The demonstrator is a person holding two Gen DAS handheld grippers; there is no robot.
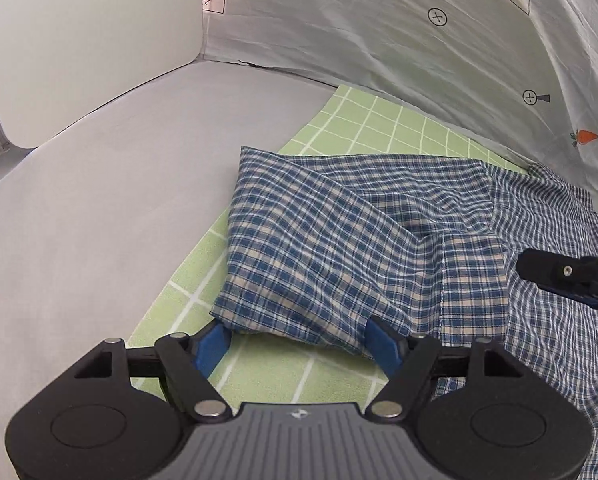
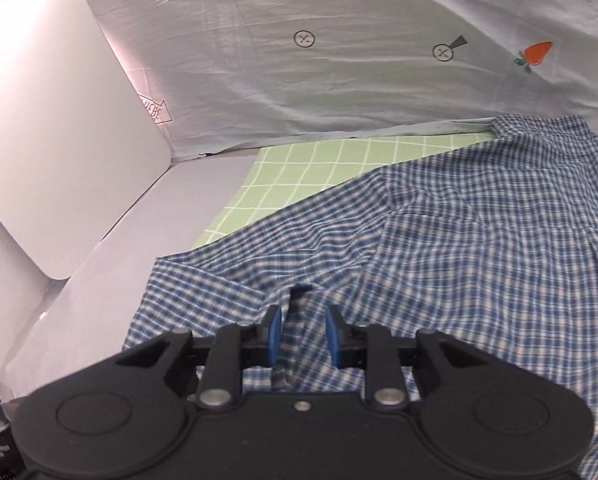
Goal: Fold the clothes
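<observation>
Blue rubber pads line the fingers of both claws I hold. My left claw [image 1: 299,344] stands wide apart, low over the green mat with a white grid [image 1: 379,128]; nothing is between its pads. The left pad [image 1: 211,346] sits just at the near corner of the folded part of the blue, white and tan plaid shirt [image 1: 339,240], and the right pad [image 1: 383,344] sits at the same near hem. Whether either pad touches the cloth I cannot tell.

My right claw [image 2: 301,338] has its pads drawn fairly close together with a raised ridge of the same shirt's fabric between them. A visible gap remains on each side of the ridge, so the pads do not press on it. In the left wrist view, one black finger of this claw enters from the right edge, above the spread part of the shirt.

The shirt lies on the green mat, which lies on the grey worktop [image 1: 99,200]. One portion is folded over, showing a darker face; the lighter portion spreads toward the right.

Beyond the mat hangs a pale grey cloth printed with orange carrots, crossed circles and arrows [image 2: 339,60]. A white rounded panel [image 1: 79,40] stands at the far left corner.
</observation>
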